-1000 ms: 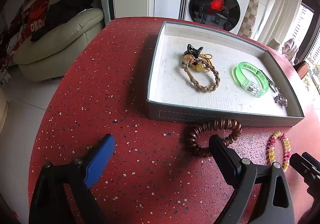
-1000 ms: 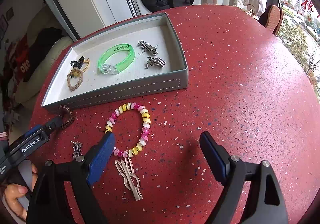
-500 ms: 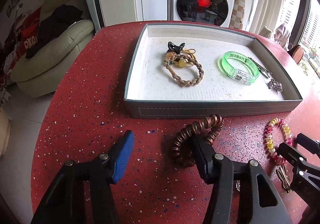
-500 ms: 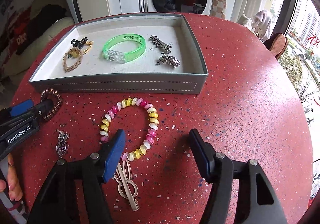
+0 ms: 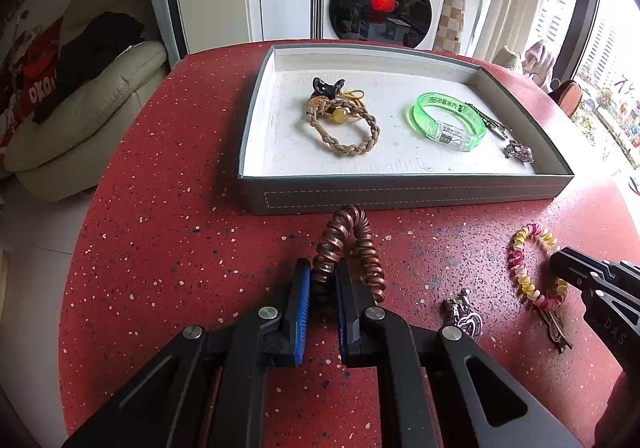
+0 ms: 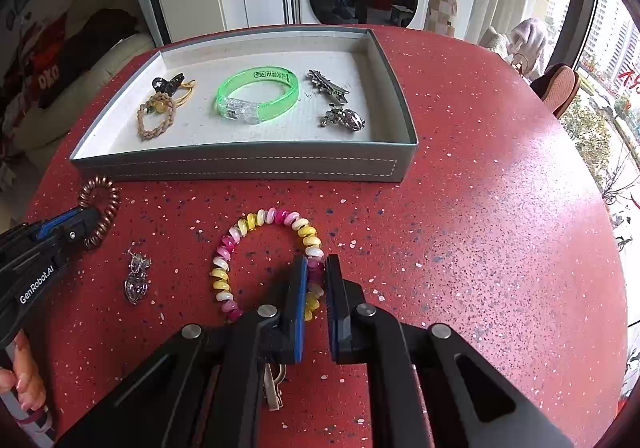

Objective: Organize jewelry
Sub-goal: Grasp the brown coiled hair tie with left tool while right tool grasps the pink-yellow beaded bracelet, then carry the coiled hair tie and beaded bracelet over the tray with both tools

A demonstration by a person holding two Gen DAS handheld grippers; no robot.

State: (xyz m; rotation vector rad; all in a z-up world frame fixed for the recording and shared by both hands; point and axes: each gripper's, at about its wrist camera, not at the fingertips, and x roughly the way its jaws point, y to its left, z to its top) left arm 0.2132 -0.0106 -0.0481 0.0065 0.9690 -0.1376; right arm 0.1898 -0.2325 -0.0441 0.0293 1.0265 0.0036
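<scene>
left gripper [image 5: 322,284]: jaws closing, pinching one side of the coil tie [image 5: 348,248] so the loop hangs free
right gripper [image 6: 316,280]: jaws clamped on the bead bracelet [image 6: 268,260], same idea
tray [image 5: 400,196]: just ahead of both jaws, likely drop target
bench [image 6: 480,228]: both pieces not lifted yet

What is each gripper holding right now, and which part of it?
The left gripper is closing on the copper coil hair tie's near-left strand; the right gripper pinches the pink-and-yellow coil bracelet's near-right side.
</scene>
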